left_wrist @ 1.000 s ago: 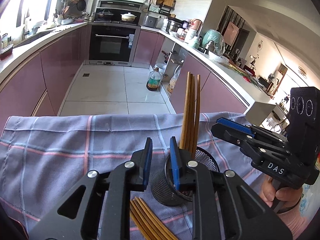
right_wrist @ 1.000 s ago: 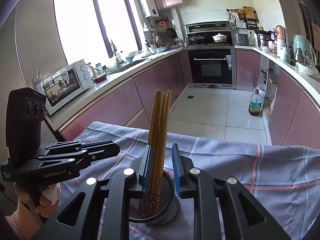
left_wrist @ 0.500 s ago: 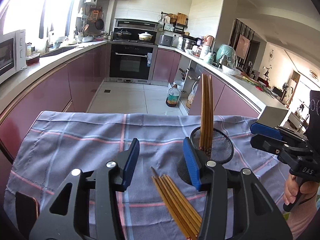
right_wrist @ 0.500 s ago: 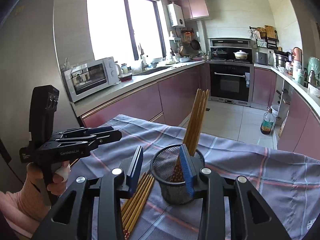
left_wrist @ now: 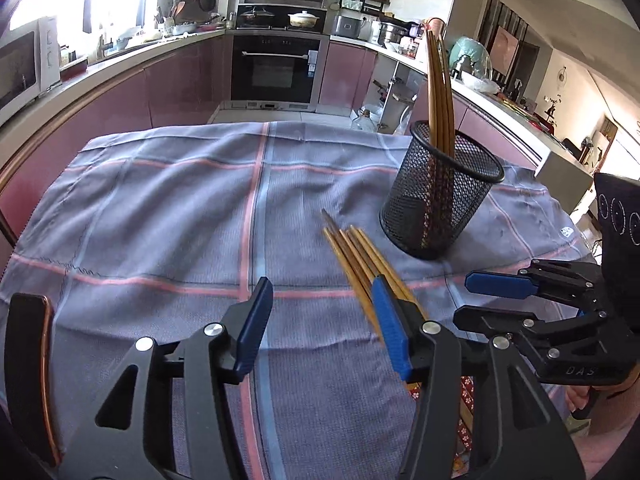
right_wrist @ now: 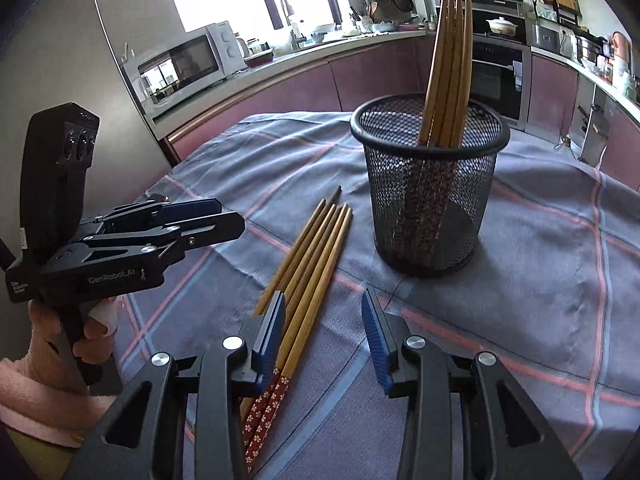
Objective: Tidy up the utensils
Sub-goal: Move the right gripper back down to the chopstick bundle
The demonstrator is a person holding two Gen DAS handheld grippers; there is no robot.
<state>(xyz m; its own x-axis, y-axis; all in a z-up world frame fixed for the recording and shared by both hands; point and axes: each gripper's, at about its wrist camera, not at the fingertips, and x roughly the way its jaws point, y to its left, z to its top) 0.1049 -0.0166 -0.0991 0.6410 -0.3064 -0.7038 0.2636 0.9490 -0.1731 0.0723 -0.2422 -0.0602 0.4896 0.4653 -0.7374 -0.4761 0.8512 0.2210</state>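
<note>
A black mesh cup (left_wrist: 440, 196) (right_wrist: 430, 184) stands upright on the checked cloth and holds several wooden chopsticks (left_wrist: 439, 92) (right_wrist: 450, 64). A bundle of loose chopsticks (left_wrist: 360, 260) (right_wrist: 308, 264) with red flowered ends lies flat on the cloth beside the cup. My left gripper (left_wrist: 324, 328) is open and empty, above the cloth, its right finger over the loose bundle; it also shows in the right wrist view (right_wrist: 200, 220). My right gripper (right_wrist: 324, 340) is open and empty, its left finger over the bundle; it also shows in the left wrist view (left_wrist: 496, 296).
The blue-grey checked cloth (left_wrist: 160, 220) covers the table. A chair back (left_wrist: 28, 360) stands at the near left edge. Kitchen counters, a microwave (right_wrist: 184, 64) and an oven (left_wrist: 276, 68) lie beyond the table.
Both grippers have drawn back and away from the mesh cup and opened wider. The chopsticks that the right gripper held now stand free in the cup.
</note>
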